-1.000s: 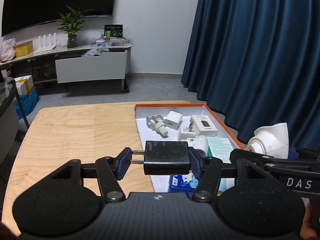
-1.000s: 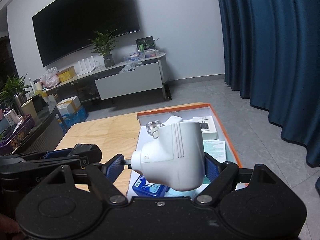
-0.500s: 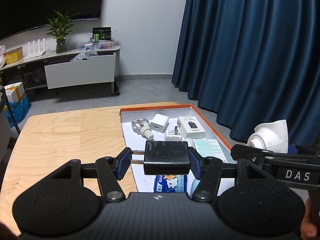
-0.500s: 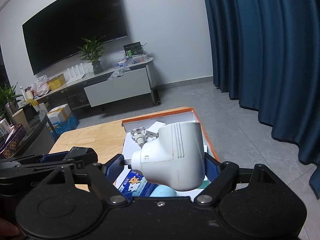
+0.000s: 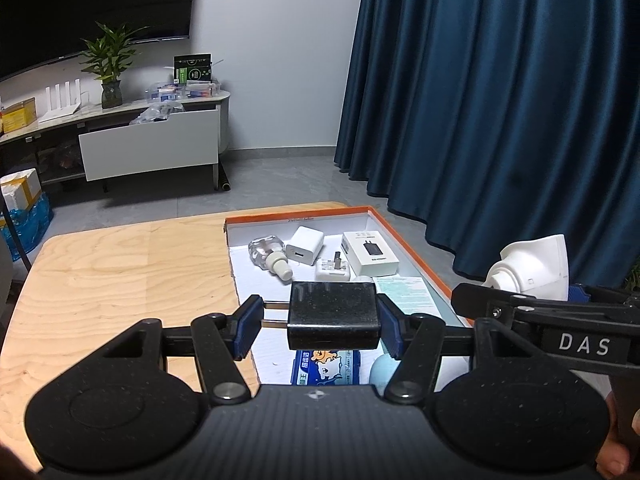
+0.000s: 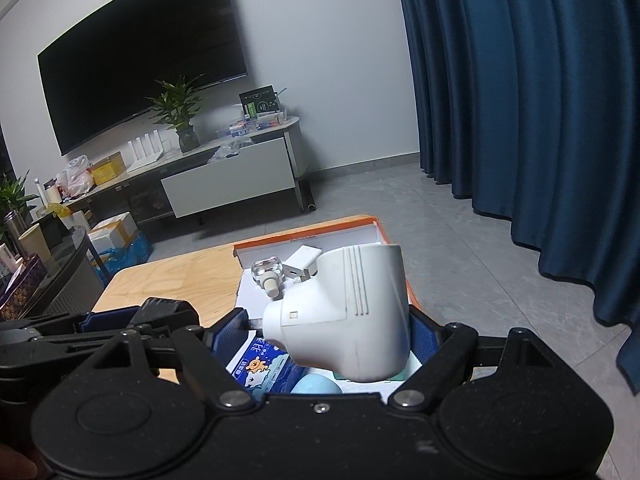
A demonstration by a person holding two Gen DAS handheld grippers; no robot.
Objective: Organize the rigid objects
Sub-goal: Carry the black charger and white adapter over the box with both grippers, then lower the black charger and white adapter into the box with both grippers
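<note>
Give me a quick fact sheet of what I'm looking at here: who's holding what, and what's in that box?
Left gripper: closed on a black plug adapter, prongs pointing left
Right gripper: closed on a white plug-in device
Position: both held above the box
Box: shallow, orange-rimmed, white inside, on a wooden table
In the box: small clear bottle, white charger cube, white plug, white carton picturing a charger, printed leaflet, blue packet, pale blue rounded item
Backdrop: blue curtain
</note>
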